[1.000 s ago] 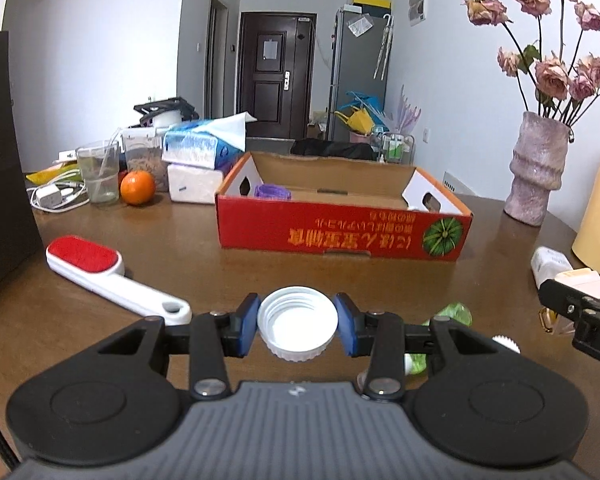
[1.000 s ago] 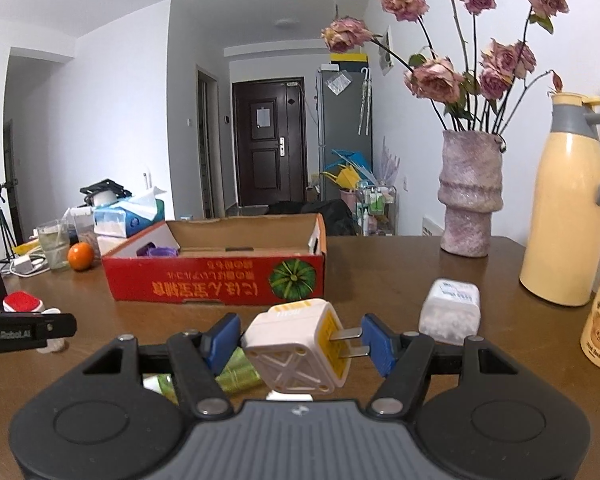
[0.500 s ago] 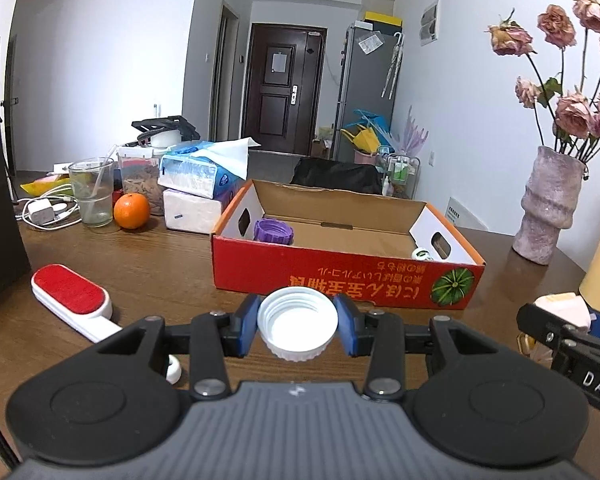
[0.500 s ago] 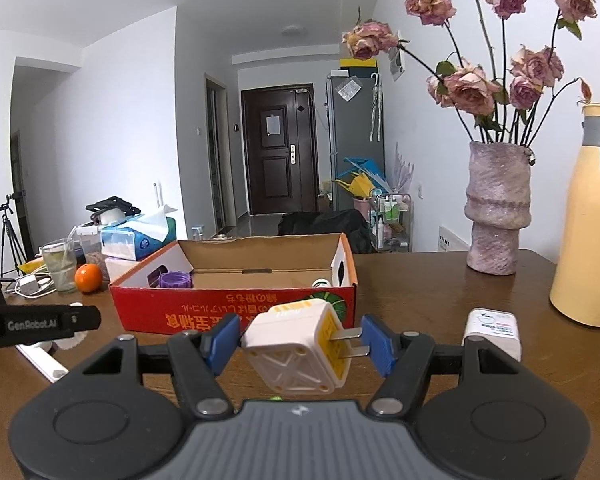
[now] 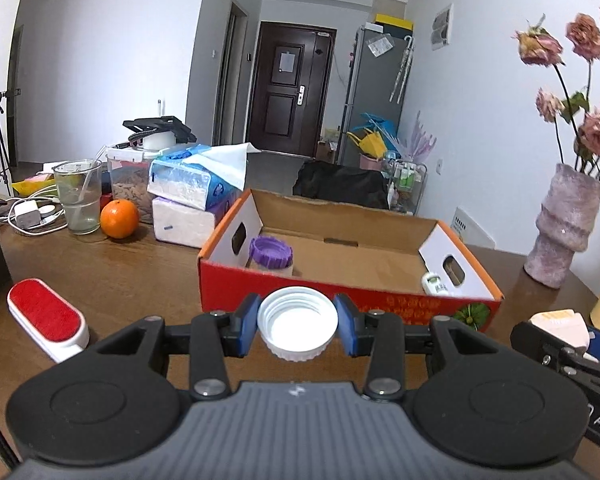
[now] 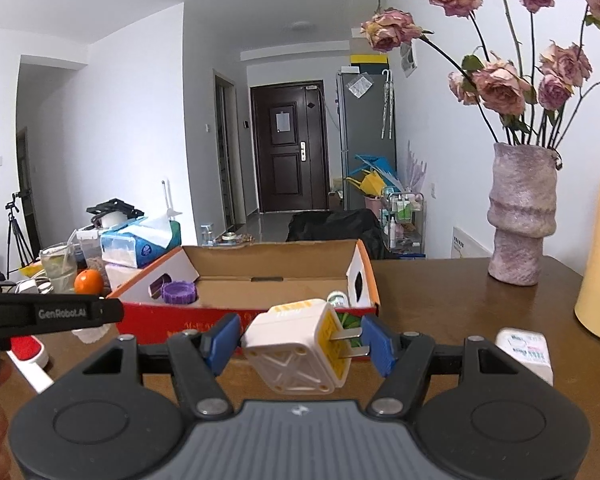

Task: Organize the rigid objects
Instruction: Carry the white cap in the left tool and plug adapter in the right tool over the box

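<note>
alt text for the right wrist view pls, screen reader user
The right gripper grips a white and yellow plug adapter between its blue pads, prongs against the right pad, just short of an open red cardboard box on a brown table. The box holds a purple lid; a vase of dried roses stands to the right.

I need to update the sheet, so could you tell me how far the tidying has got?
Done: purple cap and a small white item lie in the box. In hand: left gripper holds white cap, right gripper a plug adapter. Left: lint brush, white bottle.
</note>
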{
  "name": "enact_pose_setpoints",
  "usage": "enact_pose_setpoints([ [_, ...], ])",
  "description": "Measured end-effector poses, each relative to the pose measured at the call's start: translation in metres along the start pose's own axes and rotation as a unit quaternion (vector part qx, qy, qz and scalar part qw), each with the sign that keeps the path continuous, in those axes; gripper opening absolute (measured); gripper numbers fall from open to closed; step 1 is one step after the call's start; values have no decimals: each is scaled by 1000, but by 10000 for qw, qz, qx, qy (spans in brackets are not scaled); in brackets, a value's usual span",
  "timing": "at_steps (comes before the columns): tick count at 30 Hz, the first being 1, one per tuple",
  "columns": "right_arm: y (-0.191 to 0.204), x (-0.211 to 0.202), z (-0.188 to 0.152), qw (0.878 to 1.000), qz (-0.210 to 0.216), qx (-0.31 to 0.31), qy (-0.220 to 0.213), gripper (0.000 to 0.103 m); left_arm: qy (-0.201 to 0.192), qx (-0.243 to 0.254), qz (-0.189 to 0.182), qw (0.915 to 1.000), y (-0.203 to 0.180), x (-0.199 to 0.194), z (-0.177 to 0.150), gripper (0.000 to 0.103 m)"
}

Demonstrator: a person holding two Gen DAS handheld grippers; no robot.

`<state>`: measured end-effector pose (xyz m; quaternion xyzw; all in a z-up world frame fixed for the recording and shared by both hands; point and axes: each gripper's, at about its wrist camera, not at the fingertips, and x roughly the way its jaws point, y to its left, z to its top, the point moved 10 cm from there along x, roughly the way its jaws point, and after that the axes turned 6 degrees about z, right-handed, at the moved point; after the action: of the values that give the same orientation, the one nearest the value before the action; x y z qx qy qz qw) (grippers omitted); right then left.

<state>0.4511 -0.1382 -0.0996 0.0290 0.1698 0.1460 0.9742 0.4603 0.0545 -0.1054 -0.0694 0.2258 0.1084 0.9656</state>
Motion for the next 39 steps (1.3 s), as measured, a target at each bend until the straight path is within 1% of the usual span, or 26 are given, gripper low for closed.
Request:
enact_pose_setpoints([
  [9, 1, 32, 15, 10000, 36, -15, 22, 66, -95, -90, 75, 9999, 3, 24, 21, 41],
  [21, 2, 65, 37, 9998, 84, -196, -35, 66, -244, -97, 24, 9997, -5, 55, 48, 41],
  [31, -1, 92, 53, 9997, 89, -237, -20, 66, -312, 1, -20, 9995, -16, 82, 63, 41],
  [39, -3, 117, 65, 9996, 120, -261, 16, 66, -280, -34, -33, 9996, -20, 106, 74, 41],
])
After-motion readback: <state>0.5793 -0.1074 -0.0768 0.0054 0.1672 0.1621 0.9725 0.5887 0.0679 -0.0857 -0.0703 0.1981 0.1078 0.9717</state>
